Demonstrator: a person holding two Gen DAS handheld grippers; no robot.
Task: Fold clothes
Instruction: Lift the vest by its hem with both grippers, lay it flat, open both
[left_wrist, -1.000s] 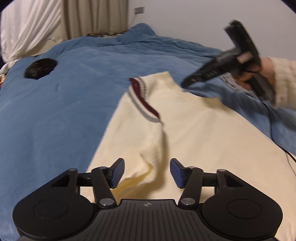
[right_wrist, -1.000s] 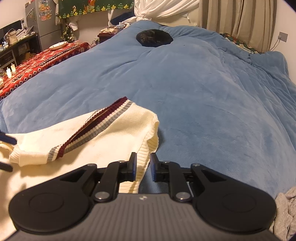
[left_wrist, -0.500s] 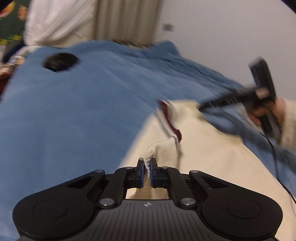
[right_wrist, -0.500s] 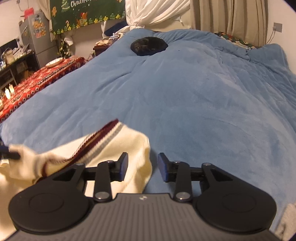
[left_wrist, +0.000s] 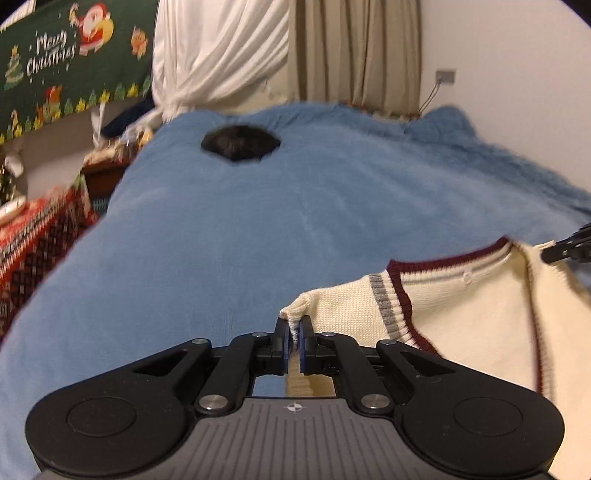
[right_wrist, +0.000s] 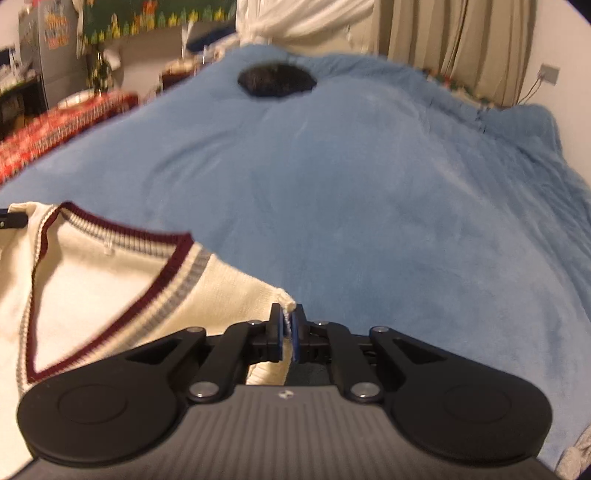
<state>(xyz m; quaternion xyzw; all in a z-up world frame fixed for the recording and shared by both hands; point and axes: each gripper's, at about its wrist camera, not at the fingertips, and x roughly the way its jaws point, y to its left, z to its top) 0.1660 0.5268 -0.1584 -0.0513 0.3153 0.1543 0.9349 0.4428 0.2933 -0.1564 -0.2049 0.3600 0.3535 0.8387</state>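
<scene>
Covering the bed, a blue blanket (left_wrist: 295, 229) stretches ahead of both tools; left tool (left_wrist: 293, 334) and right tool (right_wrist: 287, 325) each clamped on the cream sweater (right_wrist: 110, 280); Christmas banner (left_wrist: 55, 59) beyond.

Cream knitted sweater (left_wrist: 480, 317) with a maroon-and-grey striped V-neck, neckline open and facing up. It lies spread on the blue blanket (left_wrist: 258, 240), both shoulder corners pinched up.

Large bed (left_wrist: 258, 236) under blue plush cover fills both views. Dark round patch (left_wrist: 240, 142) near bed's far edge. Behind far edge: white drape (left_wrist: 218, 48), beige curtains (left_wrist: 354, 51). White wall at right with grey socket (left_wrist: 446, 76), cable hanging from it. Green Christmas banner (left_wrist: 55, 62) on wall at left. Red patterned cloth (left_wrist: 33, 243) on table off bed's left edge. Grey fridge (right_wrist: 55, 48) in far left corner. Warm indoor light.
</scene>
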